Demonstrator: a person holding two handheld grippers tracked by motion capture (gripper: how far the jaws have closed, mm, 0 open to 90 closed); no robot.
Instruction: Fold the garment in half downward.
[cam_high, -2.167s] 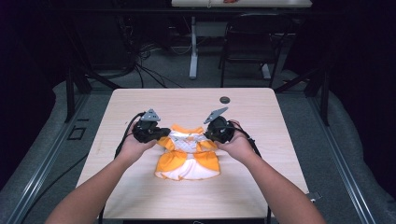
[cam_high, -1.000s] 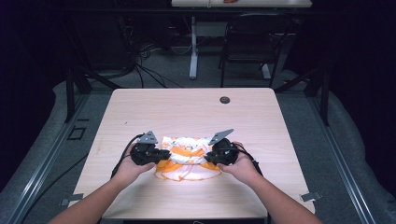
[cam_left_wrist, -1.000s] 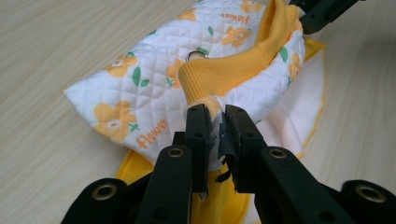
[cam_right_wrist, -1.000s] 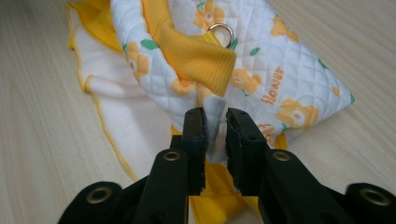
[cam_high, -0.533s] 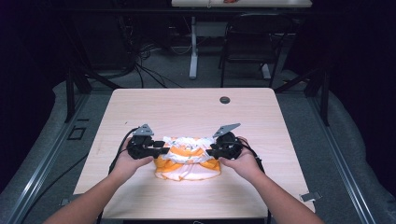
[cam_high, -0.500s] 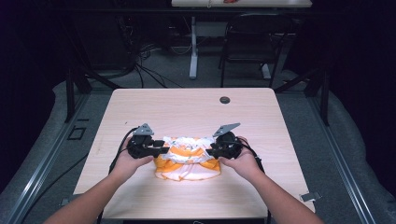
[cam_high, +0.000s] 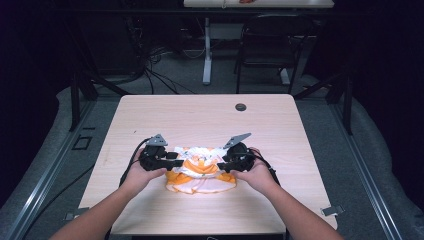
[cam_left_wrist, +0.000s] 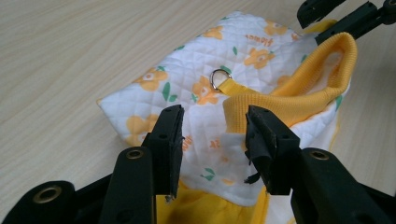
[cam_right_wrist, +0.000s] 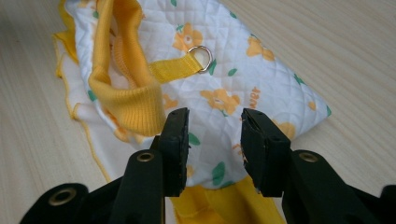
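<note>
Since the earlier frame I folded the garment (cam_high: 201, 170) toward me; both hand-held grippers, left (cam_left_wrist: 212, 135) and right (cam_right_wrist: 214, 135), now stand wide, holding nothing, and more folding seems left.

We are looking down on a light wooden table (cam_high: 210, 117) with rounded corners, its pale grain running side to side. A small dark round grommet (cam_high: 241, 107) is sitting in the tabletop toward one o'clock, near the far edge. Grey floor (cam_high: 330, 130) is spreading around the table, fading into darkness at nine and three o'clock. Dark metal rails (cam_high: 372, 192) are running along the floor on both sides. At twelve o'clock a white table leg (cam_high: 207, 50) is standing under another pale tabletop (cam_high: 260, 3), with a black chair (cam_high: 267, 47) just beside it at one o'clock. Black cables (cam_high: 160, 75) are lying tangled on the floor toward eleven o'clock.
</note>
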